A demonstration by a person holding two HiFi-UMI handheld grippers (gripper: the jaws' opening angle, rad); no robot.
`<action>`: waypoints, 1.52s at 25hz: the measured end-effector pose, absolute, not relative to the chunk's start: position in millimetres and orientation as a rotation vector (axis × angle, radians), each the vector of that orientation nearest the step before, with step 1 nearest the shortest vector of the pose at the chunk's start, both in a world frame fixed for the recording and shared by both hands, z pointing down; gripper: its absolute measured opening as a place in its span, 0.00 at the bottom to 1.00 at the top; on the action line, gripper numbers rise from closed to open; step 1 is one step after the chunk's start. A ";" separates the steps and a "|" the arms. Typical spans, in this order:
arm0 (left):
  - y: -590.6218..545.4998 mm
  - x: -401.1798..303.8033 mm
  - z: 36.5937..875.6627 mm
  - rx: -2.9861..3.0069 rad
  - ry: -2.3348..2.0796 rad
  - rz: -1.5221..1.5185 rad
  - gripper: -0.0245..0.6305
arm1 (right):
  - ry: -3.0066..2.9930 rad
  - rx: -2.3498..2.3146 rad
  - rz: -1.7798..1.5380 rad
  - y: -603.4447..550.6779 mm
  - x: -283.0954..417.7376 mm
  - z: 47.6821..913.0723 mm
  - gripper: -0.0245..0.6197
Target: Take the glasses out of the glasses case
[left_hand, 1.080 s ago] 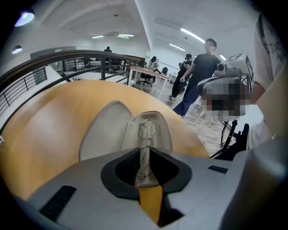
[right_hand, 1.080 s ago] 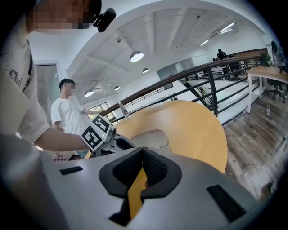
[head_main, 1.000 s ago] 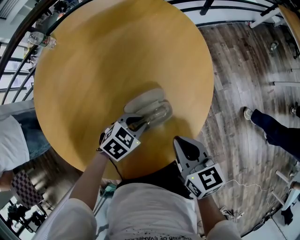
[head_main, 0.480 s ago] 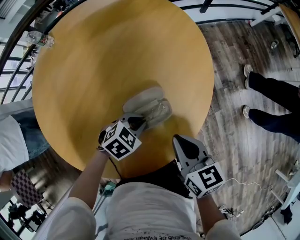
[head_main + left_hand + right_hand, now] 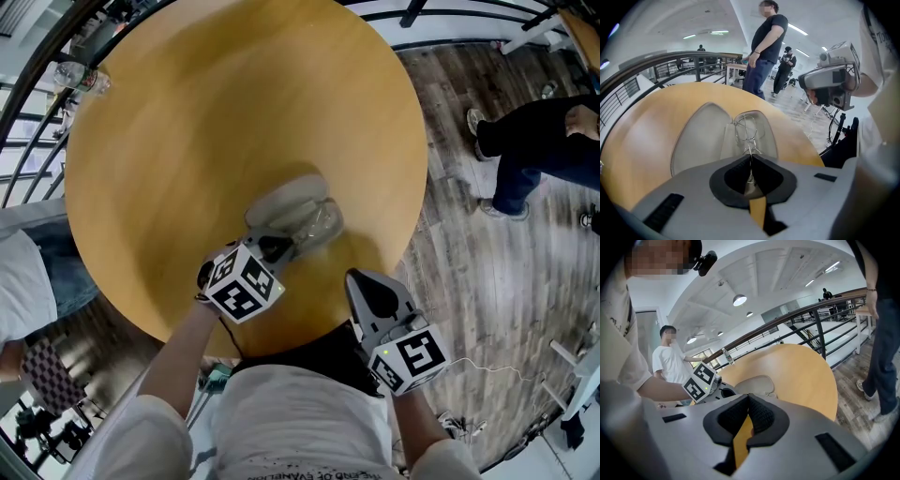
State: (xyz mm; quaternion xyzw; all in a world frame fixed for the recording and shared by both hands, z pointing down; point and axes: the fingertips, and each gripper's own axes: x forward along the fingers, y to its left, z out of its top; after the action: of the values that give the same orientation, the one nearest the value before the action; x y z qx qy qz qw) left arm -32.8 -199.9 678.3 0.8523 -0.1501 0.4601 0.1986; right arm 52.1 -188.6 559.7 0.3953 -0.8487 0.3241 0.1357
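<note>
An open grey glasses case point(image 5: 286, 199) lies on the round wooden table point(image 5: 187, 122), lid point(image 5: 698, 138) folded back to the left. Thin wire-framed glasses point(image 5: 747, 127) rest in its lower half point(image 5: 317, 225). My left gripper point(image 5: 750, 158) is shut on the near end of the glasses' wire, its tip at the case's near end point(image 5: 275, 247). My right gripper point(image 5: 367, 287) hovers at the table's near edge, to the right of the case and apart from it. The right gripper point(image 5: 748, 399) has its jaws pressed together with nothing between them. The case point(image 5: 757, 380) shows beyond it.
A clear plastic bottle point(image 5: 80, 78) stands at the table's far left edge beside a dark railing point(image 5: 28, 84). A person's legs point(image 5: 525, 150) cross the wooden floor at the right. Another person point(image 5: 764, 51) stands past the table.
The person on the floor at the right has walked toward the upper right. My left gripper stays shut on the glasses with hardly any shift; the right gripper holds still.
</note>
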 end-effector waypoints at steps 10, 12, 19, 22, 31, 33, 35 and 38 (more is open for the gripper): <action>-196.9 -32.2 667.4 2.404 -0.441 1.277 0.09 | -2.476 1.144 0.922 -187.4 52.0 553.6 0.08; -196.7 -33.5 661.1 2.411 -0.456 1.263 0.09 | -2.485 1.145 0.910 -187.7 50.0 548.2 0.08; -200.5 -37.4 638.1 2.426 -0.554 1.163 0.09 | -2.521 1.148 0.840 -190.1 49.6 529.5 0.08; -199.4 -38.6 621.0 2.437 -0.611 1.093 0.09 | -2.542 1.152 0.800 -189.7 50.4 515.0 0.08; -187.2 -36.4 548.4 2.502 -0.780 0.853 0.09 | -2.608 1.150 0.646 -184.3 47.2 471.3 0.08; -180.7 -37.3 532.0 2.495 -0.801 0.776 0.09 | -2.616 1.144 0.622 -178.8 44.6 461.6 0.08; -177.0 -38.6 513.0 2.490 -0.842 0.694 0.09 | -2.625 1.138 0.596 -174.4 42.9 450.8 0.08; -169.5 -42.0 481.9 2.490 -0.925 0.597 0.09 | -2.633 1.135 0.563 -166.1 42.5 433.3 0.08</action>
State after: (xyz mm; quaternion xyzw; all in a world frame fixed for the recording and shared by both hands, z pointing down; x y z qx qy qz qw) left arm -42.0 -169.5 481.9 0.8947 -0.3323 0.2143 0.2079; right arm 42.5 -166.1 433.3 0.3862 -0.8956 0.1917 0.1094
